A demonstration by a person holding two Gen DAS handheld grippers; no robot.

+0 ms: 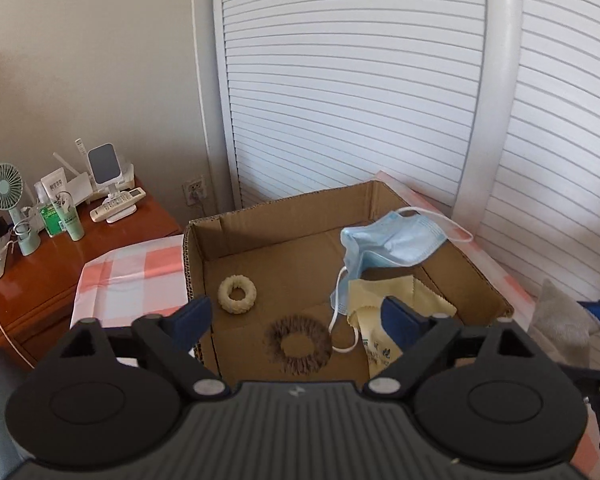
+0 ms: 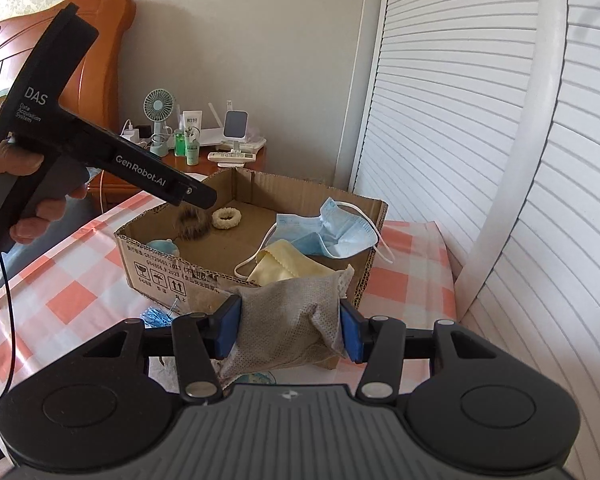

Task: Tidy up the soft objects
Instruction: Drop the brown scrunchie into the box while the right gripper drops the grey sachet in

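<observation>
since soft and light, gripped across the middle by the right gripper (image 2: 291, 334) jaws, dented, just short of the cardboard box (image 2: 156, 266): grey fabric pouch (image 2: 288, 320), best kept by its bulk; left gripper (image 1: 298, 318) jaws open, empty, above the box.

A cardboard box (image 1: 476, 280) sits on the table (image 2: 72, 292) near its far edge. Inside it, two rings (image 1: 237, 294) (image 1: 299, 345) lie left, a mask (image 1: 396, 244) drapes over the right wall above a cloth (image 1: 372, 312). A nightstand (image 1: 60, 272) stands beyond the table's left edge.
</observation>
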